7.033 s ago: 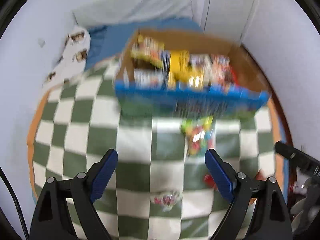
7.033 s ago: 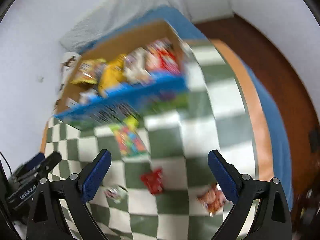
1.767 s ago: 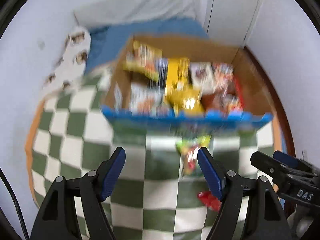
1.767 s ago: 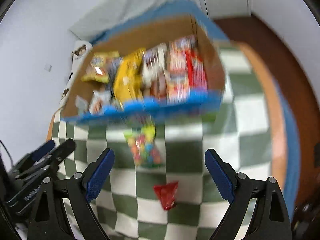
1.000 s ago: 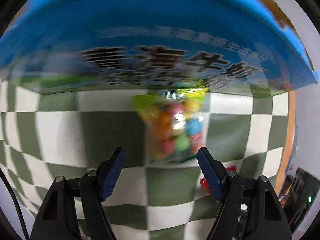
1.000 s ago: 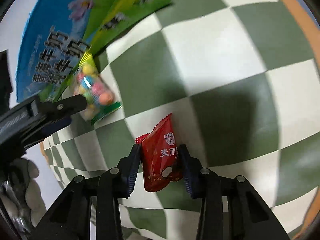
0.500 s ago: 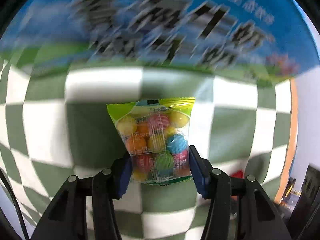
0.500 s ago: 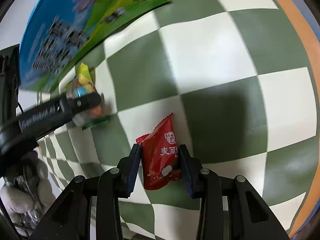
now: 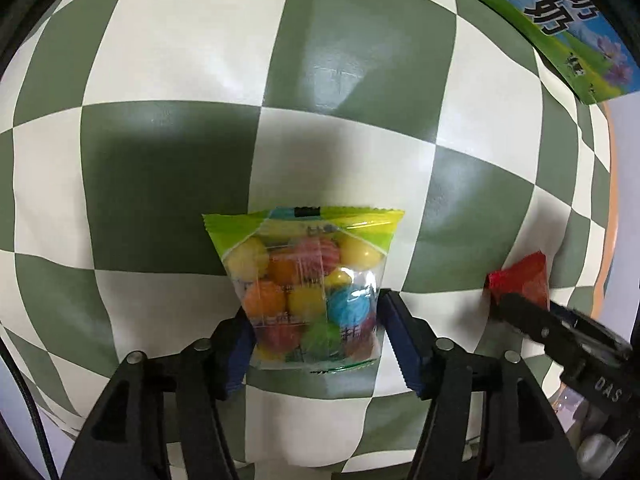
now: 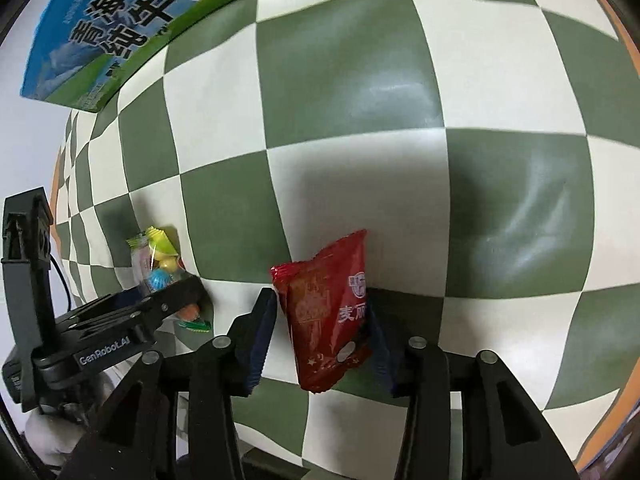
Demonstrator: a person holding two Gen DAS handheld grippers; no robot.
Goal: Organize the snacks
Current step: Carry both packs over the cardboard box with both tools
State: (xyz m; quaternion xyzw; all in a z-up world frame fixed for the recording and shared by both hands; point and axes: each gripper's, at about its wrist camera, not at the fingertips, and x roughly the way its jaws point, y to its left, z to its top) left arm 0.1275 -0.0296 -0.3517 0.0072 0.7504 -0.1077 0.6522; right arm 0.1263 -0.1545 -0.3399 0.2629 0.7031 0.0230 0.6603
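the left tongs [image 9: 316, 340] clamp the candy bag [image 9: 308, 292] and the right tongs [image 10: 322, 328] clamp the red snack packet [image 10: 330, 312], both just above the checkered table [image 10: 360, 80]; next likely carrying them into the snack box [image 10: 120, 12].

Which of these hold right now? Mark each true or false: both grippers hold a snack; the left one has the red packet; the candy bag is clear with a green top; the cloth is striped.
1. Both grippers hold a snack. True: the left gripper and right gripper are each shut on one.
2. The left gripper holds the red packet. False: it holds the candy bag; the right holds the red packet.
3. The candy bag is clear with a green top. True.
4. The cloth is striped. False: green and white checks.
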